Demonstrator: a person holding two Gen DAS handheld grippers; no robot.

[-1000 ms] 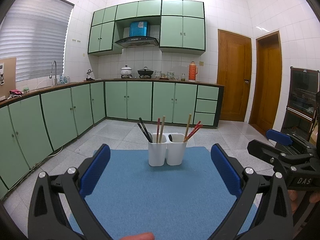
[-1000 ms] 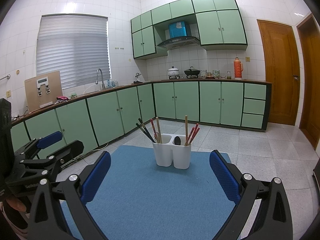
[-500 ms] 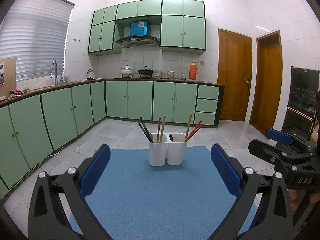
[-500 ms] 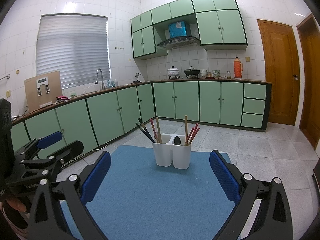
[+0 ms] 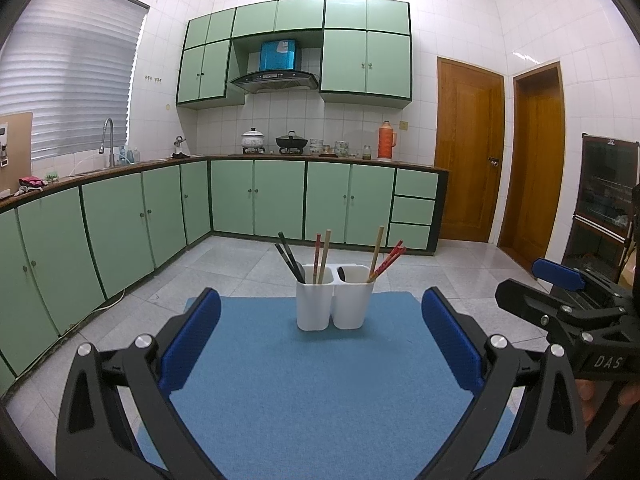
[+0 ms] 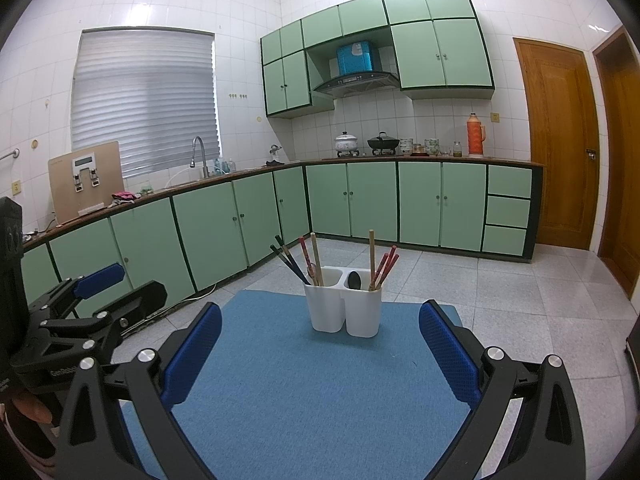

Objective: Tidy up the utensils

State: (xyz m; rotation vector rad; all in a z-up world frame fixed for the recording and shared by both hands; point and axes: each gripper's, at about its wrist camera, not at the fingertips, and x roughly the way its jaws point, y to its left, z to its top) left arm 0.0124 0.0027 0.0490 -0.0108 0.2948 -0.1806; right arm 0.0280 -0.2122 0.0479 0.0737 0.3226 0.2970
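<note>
A white two-compartment utensil holder [image 5: 334,300] stands at the far middle of a blue mat [image 5: 312,392]; it also shows in the right wrist view [image 6: 343,306]. Its left cup holds black, red and wooden chopsticks [image 5: 304,256]. Its right cup holds a wooden and red chopsticks [image 5: 384,254] and a dark spoon [image 6: 354,280]. My left gripper [image 5: 320,340] is open and empty, short of the holder. My right gripper [image 6: 320,342] is open and empty, also short of it. Each gripper shows at the edge of the other's view.
The blue mat [image 6: 320,392] covers a small table with tiled floor beyond. Green cabinets [image 5: 120,232] run along the left and back walls. Wooden doors [image 5: 472,152] stand at the right. A dark glass cabinet [image 5: 604,208] is at the far right.
An orange-pink thing at the bottom edge of the left wrist view one second ago is gone. Both grippers stay almost still and open.
</note>
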